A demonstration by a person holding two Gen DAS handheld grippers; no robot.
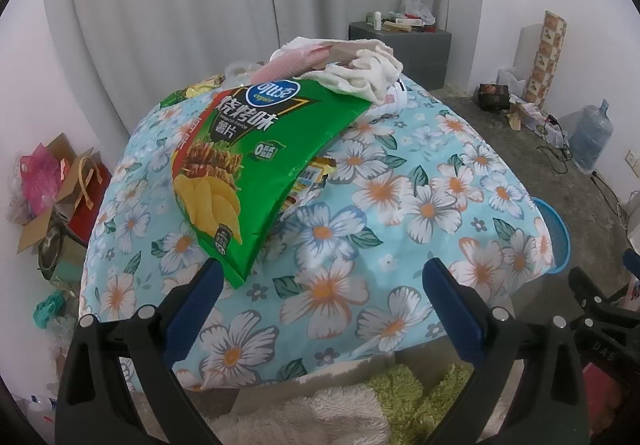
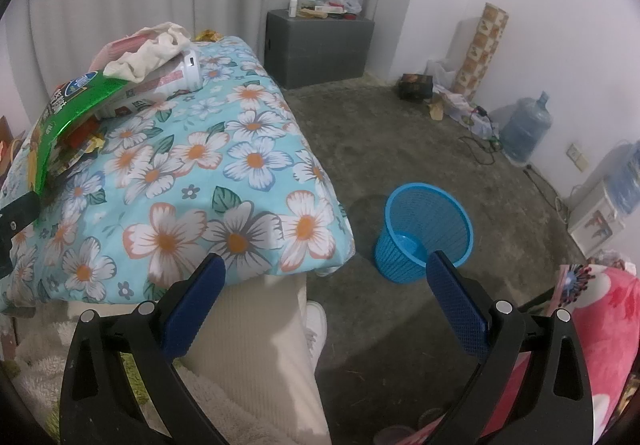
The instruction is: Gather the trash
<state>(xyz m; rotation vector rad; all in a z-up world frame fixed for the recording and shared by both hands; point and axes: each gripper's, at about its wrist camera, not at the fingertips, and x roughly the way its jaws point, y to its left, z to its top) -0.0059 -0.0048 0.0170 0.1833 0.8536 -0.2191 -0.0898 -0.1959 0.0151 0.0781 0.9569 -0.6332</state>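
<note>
Both grippers hover spread wide and empty over the floral-clothed surface
The left gripper faces a green crinkled chip bag; the right gripper faces a blue mesh plastic bin on the floor

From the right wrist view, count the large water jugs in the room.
2. One blue water jug stands on the floor by the far wall; a second jug sits atop the dispenser at the right edge, partly cut off. Others may be hidden.

Bare floor around basket
</note>
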